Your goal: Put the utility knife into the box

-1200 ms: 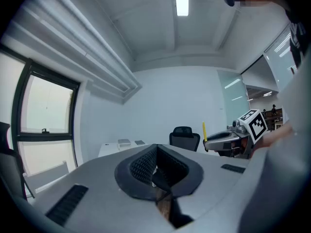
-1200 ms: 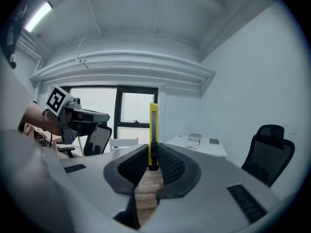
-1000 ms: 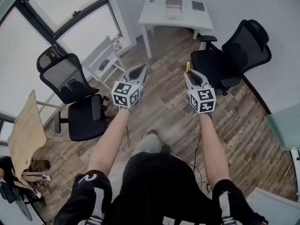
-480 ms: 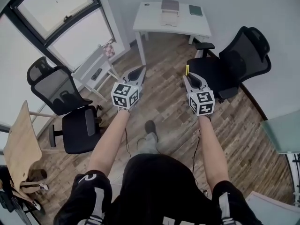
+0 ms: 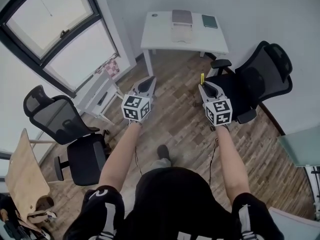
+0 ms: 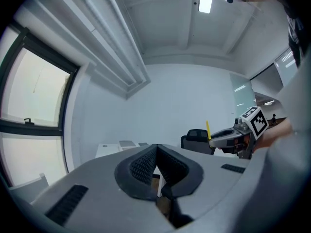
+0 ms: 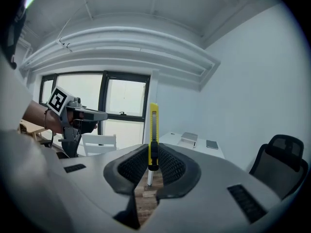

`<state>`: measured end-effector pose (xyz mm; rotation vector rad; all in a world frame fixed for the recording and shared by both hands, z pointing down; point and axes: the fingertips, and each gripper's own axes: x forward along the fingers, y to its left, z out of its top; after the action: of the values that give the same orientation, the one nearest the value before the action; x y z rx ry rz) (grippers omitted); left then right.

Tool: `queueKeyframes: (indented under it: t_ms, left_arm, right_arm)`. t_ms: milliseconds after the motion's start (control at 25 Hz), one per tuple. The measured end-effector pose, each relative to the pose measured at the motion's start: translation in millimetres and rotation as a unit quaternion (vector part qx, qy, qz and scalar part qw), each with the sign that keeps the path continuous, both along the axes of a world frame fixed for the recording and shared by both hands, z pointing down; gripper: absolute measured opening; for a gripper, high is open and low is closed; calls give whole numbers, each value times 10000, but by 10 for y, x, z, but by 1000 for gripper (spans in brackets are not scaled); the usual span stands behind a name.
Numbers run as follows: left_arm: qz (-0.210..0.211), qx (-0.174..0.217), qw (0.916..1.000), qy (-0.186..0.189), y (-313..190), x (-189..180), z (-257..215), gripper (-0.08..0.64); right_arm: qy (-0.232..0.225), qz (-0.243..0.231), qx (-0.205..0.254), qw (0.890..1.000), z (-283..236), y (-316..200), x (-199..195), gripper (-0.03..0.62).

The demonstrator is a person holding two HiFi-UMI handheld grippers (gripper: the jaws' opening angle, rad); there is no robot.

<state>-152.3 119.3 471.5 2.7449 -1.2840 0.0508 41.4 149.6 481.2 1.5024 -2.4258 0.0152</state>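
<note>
A yellow utility knife point(image 7: 153, 125) stands upright between the pads of my right gripper point(image 7: 153, 152), which is shut on its black lower end. In the head view the knife point(image 5: 202, 78) sticks up from the right gripper point(image 5: 204, 85), held out over the wooden floor. My left gripper point(image 5: 148, 82) is held level beside it, and its jaws point(image 6: 156, 148) are shut with nothing between them. A grey box point(image 5: 182, 17) rests on the white table point(image 5: 160, 34) ahead, well beyond both grippers.
A dark notebook point(image 5: 210, 21) lies on the table's right side. A black office chair point(image 5: 257, 76) stands close to the right gripper. Another black chair point(image 5: 65, 126), a small white chair point(image 5: 102, 96) and a wooden chair point(image 5: 22, 166) are at the left by the windows.
Both grippers have moved forward together toward the white table, which now lies nearer. The left chairs have slid back in view. The knife stays held in the right gripper.
</note>
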Motion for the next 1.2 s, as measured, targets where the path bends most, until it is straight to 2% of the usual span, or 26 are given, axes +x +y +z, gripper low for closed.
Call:
queueKeyframes:
  t_ms: [120,320,680,920,1200]
  left_arm:
    - [10,-11,10000,42,-223,-61,15,25]
    - [78,-51,9999,37,-499,-85,72,25]
    - [189,-94,9998,-16,-1031,115,152,25]
    - [122,-120,9998,-69,-1661,206,207,25]
    - [57,-152,9998,-116,-2554,502,186,25]
  right_arm:
    - [123,10,-28,9999,2,-232,-51,75]
    - [60,95,-61,9999,34,-516,-73,75]
    - [-51,123,-130,9998,183,-1097,39,75]
    - [-86,-10,-188,9998,277,-1768,93,75]
    - [-128,-138,-265,9995,338,-2692,313,75]
